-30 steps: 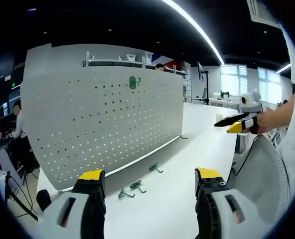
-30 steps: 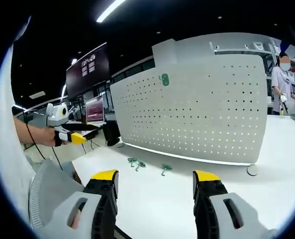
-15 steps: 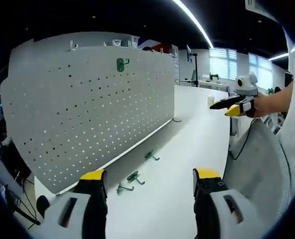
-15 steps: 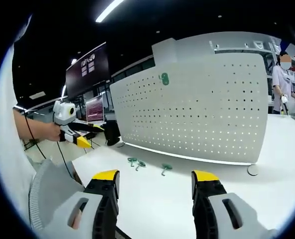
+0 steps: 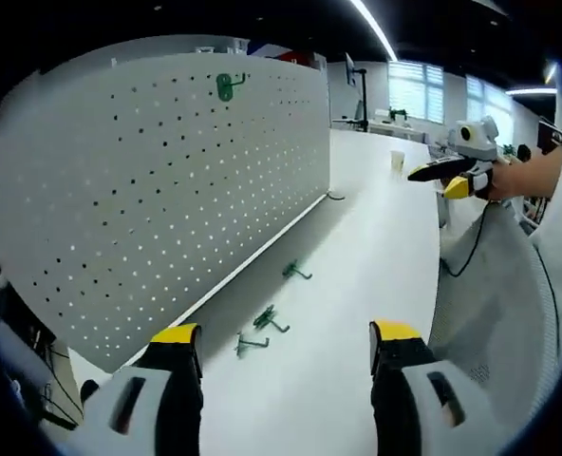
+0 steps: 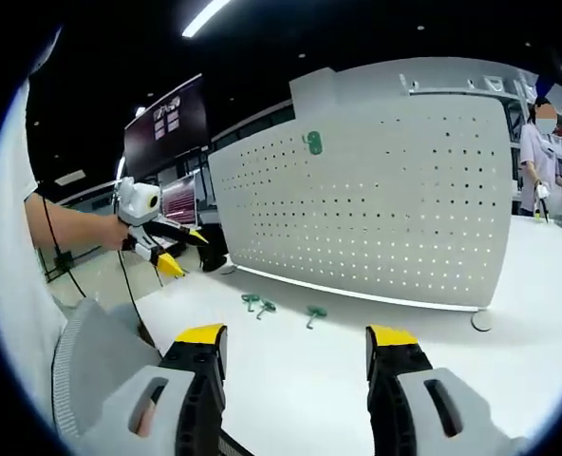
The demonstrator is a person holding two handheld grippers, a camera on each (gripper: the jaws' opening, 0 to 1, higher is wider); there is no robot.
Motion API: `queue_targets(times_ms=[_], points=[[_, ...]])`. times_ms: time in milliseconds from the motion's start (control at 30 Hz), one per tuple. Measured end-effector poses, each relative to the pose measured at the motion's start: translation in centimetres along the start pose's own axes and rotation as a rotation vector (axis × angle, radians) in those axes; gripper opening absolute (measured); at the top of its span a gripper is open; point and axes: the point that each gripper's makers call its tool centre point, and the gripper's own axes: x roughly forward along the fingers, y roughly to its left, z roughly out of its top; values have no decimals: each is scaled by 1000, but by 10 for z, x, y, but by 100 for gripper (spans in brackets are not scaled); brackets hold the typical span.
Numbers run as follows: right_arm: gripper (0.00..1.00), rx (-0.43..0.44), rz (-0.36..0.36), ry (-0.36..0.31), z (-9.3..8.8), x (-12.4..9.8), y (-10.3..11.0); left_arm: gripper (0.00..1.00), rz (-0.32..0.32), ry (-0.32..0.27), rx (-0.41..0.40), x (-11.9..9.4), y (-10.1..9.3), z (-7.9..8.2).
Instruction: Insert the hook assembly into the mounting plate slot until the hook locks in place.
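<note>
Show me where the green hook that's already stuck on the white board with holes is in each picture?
Left gripper view: the green hook sits near the top of the white board, up and left of the middle.
Right gripper view: the same hook is high on the board's left part, just above the middle.
Shared landmark: the loose green hooks lying on the table below the board.

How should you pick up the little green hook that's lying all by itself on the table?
Grip the lone small green plastic hook by its thin straight shank, jaws coming down from above and closing across it. It lies flat on the white table, apart from the other two green hooks, so there's room either side. Its finer shape is too small to tell.
</note>
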Motion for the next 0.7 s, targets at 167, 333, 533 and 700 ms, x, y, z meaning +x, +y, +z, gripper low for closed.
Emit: queue_targets(times_ms=[167, 333, 533, 700], points=[[57, 1, -8, 5, -3, -1, -3, 74, -19, 29, 23, 5, 5, -1], [58, 4, -8, 9, -4, -1, -2, 74, -61, 77, 37, 12, 6, -8], [58, -9, -1, 27, -9, 0, 0, 74, -100, 125, 53, 23, 8, -12], [58, -4, 0, 23, -10, -1, -1, 74, -153, 199, 58, 33, 5, -24]])
